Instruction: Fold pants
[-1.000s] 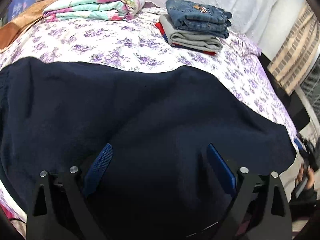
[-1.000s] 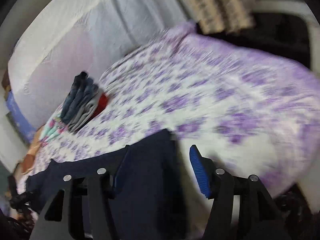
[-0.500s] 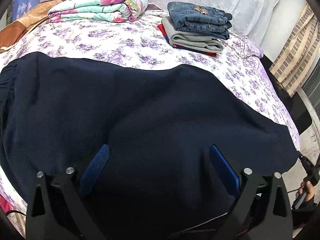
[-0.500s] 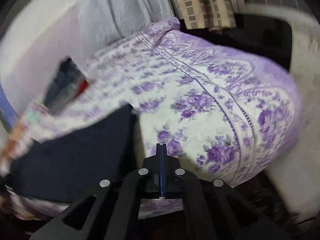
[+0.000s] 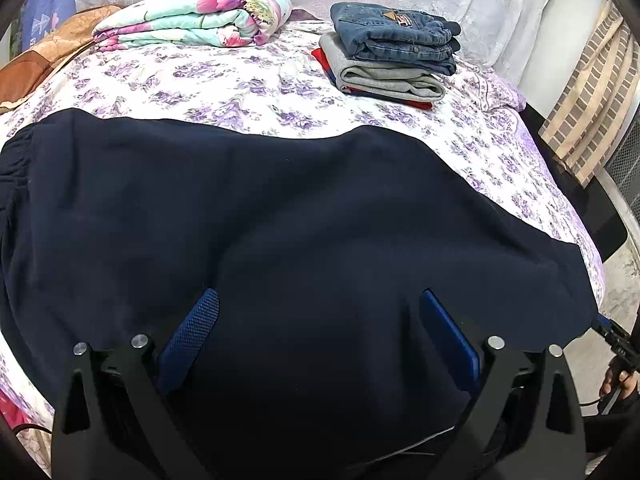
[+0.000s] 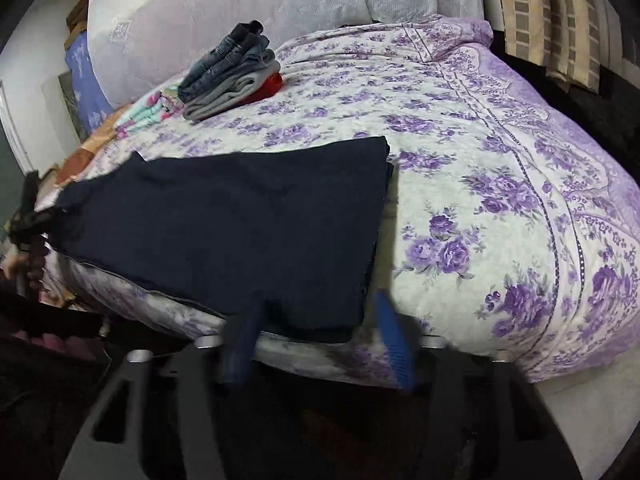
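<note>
Navy-blue fleece pants lie spread flat on the bed with the white quilt printed in purple flowers, along its near edge. Landmark taken: the stack of folded clothes, blue jeans over grey over red.

Left wrist view: pants sit on the near side of the stack, apart from it, with a strip of bare quilt between. Gathered waistband at the pants' left end; the other end reaches toward the bed's right edge. A folded floral blanket in mint and pink lies left of the stack, at the same far end of the bed. A brown cushion sits further left of that. Left tool is open, its blue-padded fingers set wide over the navy fabric, nothing between them. Whether the pads touch the cloth cannot be told.

Right wrist view: pants show a straight hem edge on the side away from the stack, their near corner hanging at the mattress edge. Right tool is open, fingers blurred, straddling that corner without closing on it. Striped beige curtain hangs to the right of the stack, past the bed.
</note>
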`<state>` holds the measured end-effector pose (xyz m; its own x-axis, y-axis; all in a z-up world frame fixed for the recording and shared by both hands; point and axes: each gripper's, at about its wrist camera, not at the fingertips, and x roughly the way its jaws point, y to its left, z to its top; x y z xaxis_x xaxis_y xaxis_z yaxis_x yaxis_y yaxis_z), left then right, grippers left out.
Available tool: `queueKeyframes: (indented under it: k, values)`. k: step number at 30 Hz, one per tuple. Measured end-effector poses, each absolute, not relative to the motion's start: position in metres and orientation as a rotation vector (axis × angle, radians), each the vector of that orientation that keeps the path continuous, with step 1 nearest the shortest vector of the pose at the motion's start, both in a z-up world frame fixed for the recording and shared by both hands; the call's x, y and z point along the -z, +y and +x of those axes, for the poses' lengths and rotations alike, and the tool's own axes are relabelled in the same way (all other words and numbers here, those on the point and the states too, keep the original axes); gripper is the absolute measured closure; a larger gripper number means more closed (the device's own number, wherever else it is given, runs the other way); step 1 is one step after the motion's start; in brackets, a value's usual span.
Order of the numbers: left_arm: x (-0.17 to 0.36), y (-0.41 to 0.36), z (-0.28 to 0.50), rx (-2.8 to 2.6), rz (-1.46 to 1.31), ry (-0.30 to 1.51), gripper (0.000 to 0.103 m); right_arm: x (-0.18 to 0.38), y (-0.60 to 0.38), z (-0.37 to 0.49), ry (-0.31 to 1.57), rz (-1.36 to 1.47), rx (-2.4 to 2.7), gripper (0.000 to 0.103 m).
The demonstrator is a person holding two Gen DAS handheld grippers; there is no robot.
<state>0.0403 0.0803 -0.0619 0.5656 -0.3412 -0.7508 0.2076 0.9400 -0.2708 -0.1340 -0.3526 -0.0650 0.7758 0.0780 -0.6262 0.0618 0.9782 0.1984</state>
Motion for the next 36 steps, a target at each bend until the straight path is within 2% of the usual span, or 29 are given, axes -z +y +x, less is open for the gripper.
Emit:
queueKeyframes:
  k: [2, 4, 5, 7, 10, 12, 15, 18, 19, 20, 25, 26, 31, 36]
  values:
    - [0.062, 0.08, 0.04, 0.319, -0.152, 0.915, 0.005, 0.064, -0.351, -0.137, 0.702, 0.216, -0.037, 0.072]
    - [0.062, 0.079, 0.041, 0.318, -0.151, 0.915, 0.005, 0.07, -0.353, -0.133, 0.76, 0.194, -0.021, 0.085]
    - [0.062, 0.079, 0.041, 0.319, -0.15, 0.916, 0.005, 0.077, -0.359, -0.13, 0.814, 0.202, 0.014, 0.088]
    - [0.062, 0.08, 0.041, 0.32, -0.152, 0.916, 0.005, 0.083, -0.373, -0.131, 0.82, 0.27, 0.044, 0.081]
    - [0.061, 0.079, 0.04, 0.325, -0.152, 0.919, 0.005, 0.082, -0.383, -0.145, 0.767, 0.34, 0.042, 0.064]
    - [0.058, 0.082, 0.037, 0.332, -0.159, 0.919, 0.005, 0.082, -0.391, -0.154, 0.721, 0.431, 0.026, 0.03]
    - [0.049, 0.08, 0.028, 0.383, -0.167, 0.898, 0.005, 0.099, -0.399, -0.159, 0.632, 0.666, -0.066, 0.027]
    - [0.046, 0.061, 0.02, 0.458, -0.122, 0.883, 0.005, 0.116, -0.388, -0.146, 0.626, 0.73, -0.059, 0.027]
    - [0.047, 0.054, 0.02, 0.476, -0.108, 0.887, 0.005, 0.122, -0.383, -0.14, 0.625, 0.745, -0.052, 0.028]
    - [0.051, 0.046, 0.02, 0.492, -0.095, 0.9, 0.005, 0.125, -0.381, -0.139, 0.611, 0.773, -0.058, 0.043]
    - [0.058, 0.044, 0.024, 0.516, -0.106, 0.918, 0.005, 0.124, -0.38, -0.146, 0.556, 0.861, -0.039, 0.076]
    - [0.058, 0.047, 0.024, 0.526, -0.119, 0.916, 0.005, 0.117, -0.377, -0.149, 0.539, 0.85, -0.053, 0.088]
    - [0.057, 0.054, 0.022, 0.563, -0.151, 0.902, 0.005, 0.07, -0.351, -0.147, 0.492, 0.723, -0.04, 0.089]
    - [0.057, 0.063, 0.02, 0.581, -0.183, 0.891, 0.005, 0.005, -0.281, -0.091, 0.485, 0.488, -0.163, 0.089]
